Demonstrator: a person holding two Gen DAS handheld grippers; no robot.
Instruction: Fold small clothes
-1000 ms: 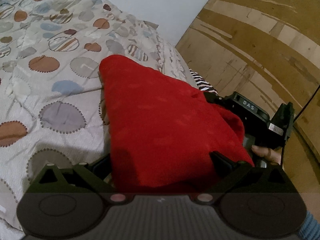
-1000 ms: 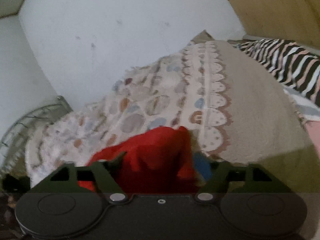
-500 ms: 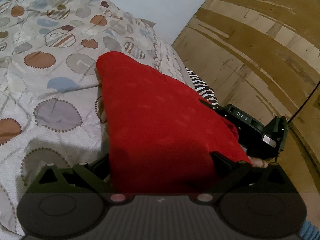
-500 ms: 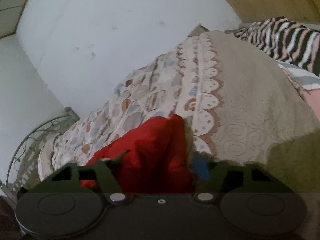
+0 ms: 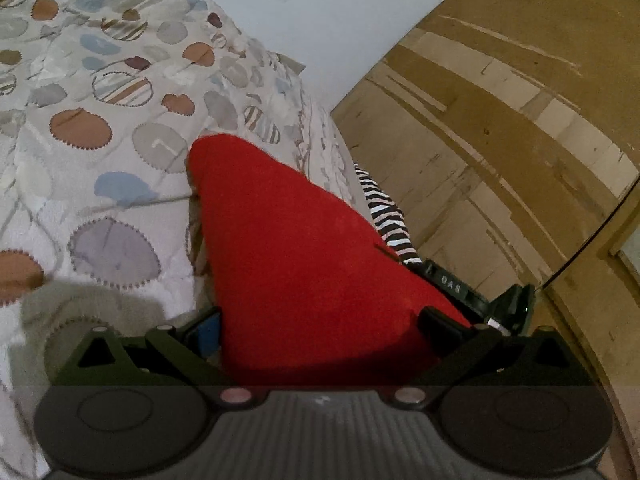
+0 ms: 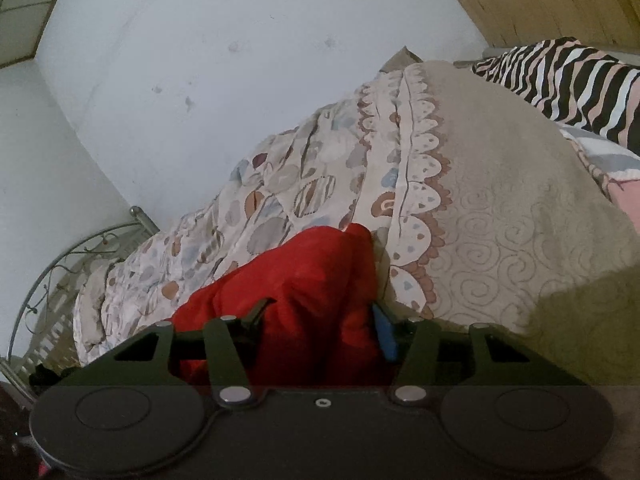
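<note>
A red garment (image 5: 304,256) stretches from between my left gripper's (image 5: 320,332) fingers out over the patterned bedspread (image 5: 100,128), its far tip resting on the bed. My left gripper is shut on its near edge. In the right wrist view the same red garment (image 6: 308,292) bunches between the fingers of my right gripper (image 6: 320,332), which is shut on it. The right gripper's black body (image 5: 472,292) shows at the garment's right edge in the left wrist view. The fingertips of both grippers are hidden by cloth.
A zebra-striped cloth (image 6: 568,76) lies on the bed's far side, also showing in the left wrist view (image 5: 384,216). A wooden wall (image 5: 500,120) stands to the right. A white wall (image 6: 240,80) and a metal bed frame (image 6: 60,272) stand beyond the bed.
Both grippers have lowered and drawn back with the garment, stretching it flatter toward the bed. The right gripper has slid lower in the left view, and the hand on it has dropped from sight.
</note>
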